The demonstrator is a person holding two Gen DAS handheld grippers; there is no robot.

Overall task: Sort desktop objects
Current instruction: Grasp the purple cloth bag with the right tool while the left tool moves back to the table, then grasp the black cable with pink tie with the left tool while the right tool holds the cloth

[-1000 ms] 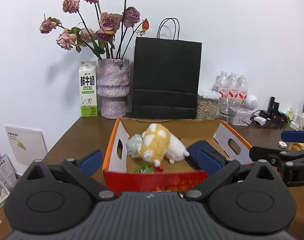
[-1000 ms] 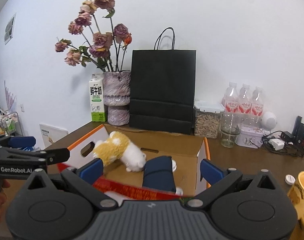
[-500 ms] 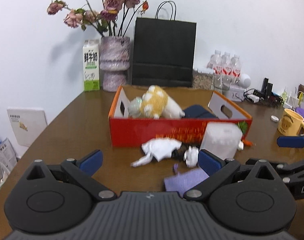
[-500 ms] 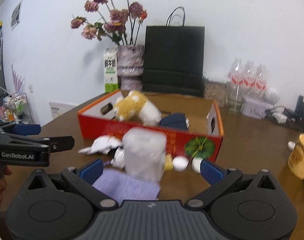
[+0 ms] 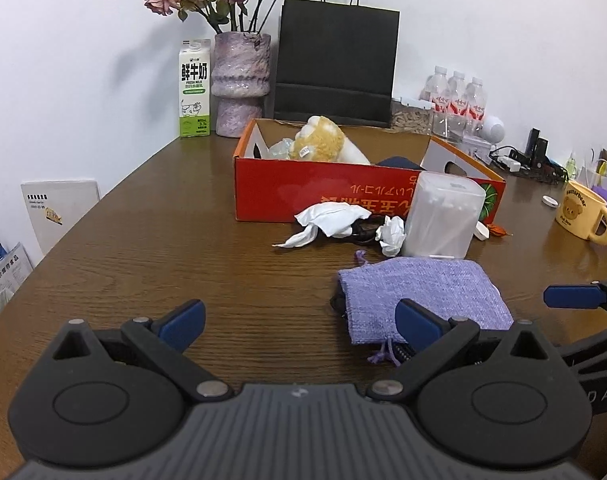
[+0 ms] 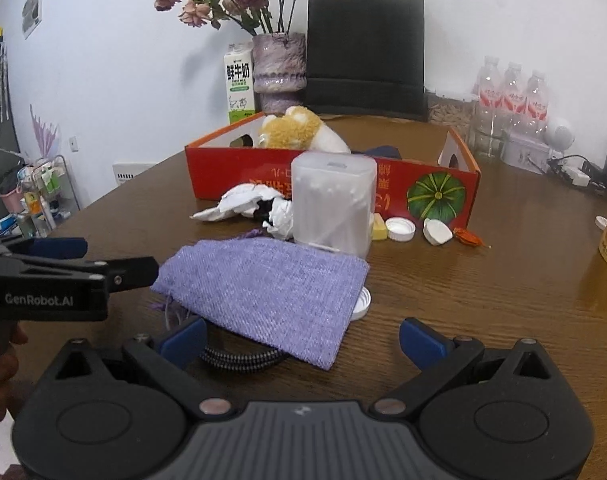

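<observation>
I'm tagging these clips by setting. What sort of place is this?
Probably an office or meeting room: a long wooden table against a white wall, a vase of dried roses, bottled water, and chargers and cables.

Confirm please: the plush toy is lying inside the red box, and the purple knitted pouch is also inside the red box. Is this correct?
Not fully. The plush toy does lie inside the red box, but the purple knitted pouch lies on the table in front of the box, beside the translucent container. The right wrist view shows this clearly.
</observation>
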